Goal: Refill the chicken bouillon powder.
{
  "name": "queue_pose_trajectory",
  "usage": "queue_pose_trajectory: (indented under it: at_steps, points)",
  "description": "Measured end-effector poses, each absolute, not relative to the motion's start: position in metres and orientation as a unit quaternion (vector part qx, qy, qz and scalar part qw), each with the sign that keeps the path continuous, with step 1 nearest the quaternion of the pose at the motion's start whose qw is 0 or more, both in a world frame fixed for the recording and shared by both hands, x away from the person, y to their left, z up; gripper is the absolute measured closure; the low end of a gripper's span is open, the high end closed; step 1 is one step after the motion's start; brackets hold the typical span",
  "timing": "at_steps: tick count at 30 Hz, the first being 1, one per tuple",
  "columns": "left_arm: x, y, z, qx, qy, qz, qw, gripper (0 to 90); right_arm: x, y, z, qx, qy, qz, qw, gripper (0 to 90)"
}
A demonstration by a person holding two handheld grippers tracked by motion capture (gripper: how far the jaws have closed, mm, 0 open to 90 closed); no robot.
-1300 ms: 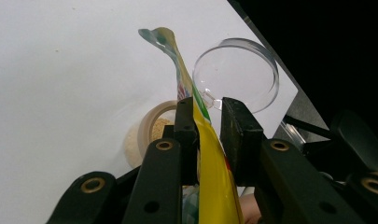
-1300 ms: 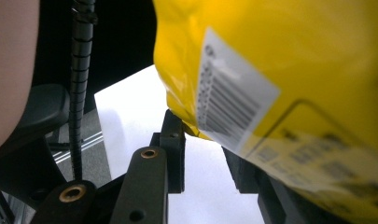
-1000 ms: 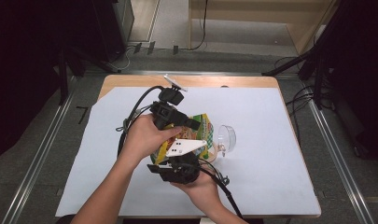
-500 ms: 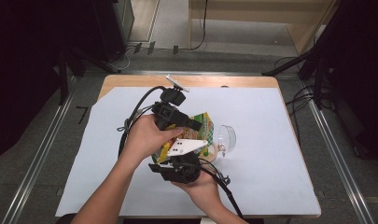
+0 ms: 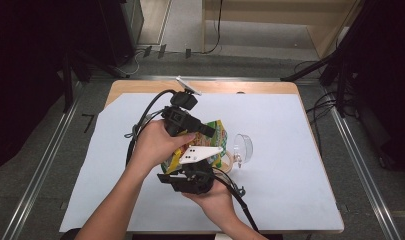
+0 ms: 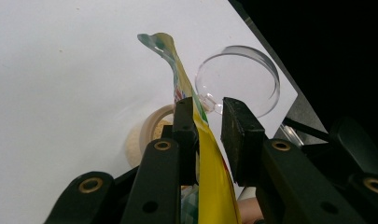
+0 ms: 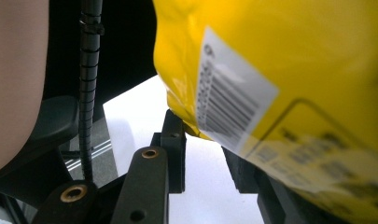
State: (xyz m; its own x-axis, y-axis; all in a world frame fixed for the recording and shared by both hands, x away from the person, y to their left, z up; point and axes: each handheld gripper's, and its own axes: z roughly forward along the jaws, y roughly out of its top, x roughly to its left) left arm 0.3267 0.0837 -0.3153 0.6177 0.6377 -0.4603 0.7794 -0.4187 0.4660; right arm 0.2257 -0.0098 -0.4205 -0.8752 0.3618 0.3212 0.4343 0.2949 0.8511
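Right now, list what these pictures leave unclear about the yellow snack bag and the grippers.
- Yellow printed snack bag: high view, both hands cover its middle.
- Left gripper: its own view, a gap beside the bag; grip unclear.
- Right gripper: bag hides one finger.
- Clear plastic lid: whether it touches the round wooden bowl.

The white sheet (image 5: 290,125) is evenly and brightly lit from above, while the surroundings fall into near-black. Shadows are soft. In the right gripper view the yellow bag (image 7: 289,93) is blurred (too close), with glare on its folds.
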Motion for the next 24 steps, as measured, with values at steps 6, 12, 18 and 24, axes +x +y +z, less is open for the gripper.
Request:
queue_pose_trajectory:
  at_steps: [6, 12, 18, 24]
  points:
    - [0.3340, 0.0883, -0.3183, 0.832, 0.426, -0.121, 0.334, 76.0, 0.2292, -0.0065, -0.4203, -0.252, -0.804, -0.538, 0.032, 71.7]
    - [0.3341, 0.0912, -0.3188, 0.831, 0.425, -0.119, 0.339, 76.0, 0.2302, -0.0047, -0.4205, -0.248, -0.807, -0.535, 0.027, 71.7]
    - [0.3340, 0.0939, -0.3186, 0.829, 0.427, -0.118, 0.342, 75.9, 0.2313, -0.0030, -0.4207, -0.241, -0.811, -0.532, 0.024, 71.6]
    - [0.3335, 0.0947, -0.3190, 0.829, 0.423, -0.121, 0.346, 75.4, 0.2318, -0.0034, -0.4202, -0.236, -0.815, -0.529, 0.023, 71.6]
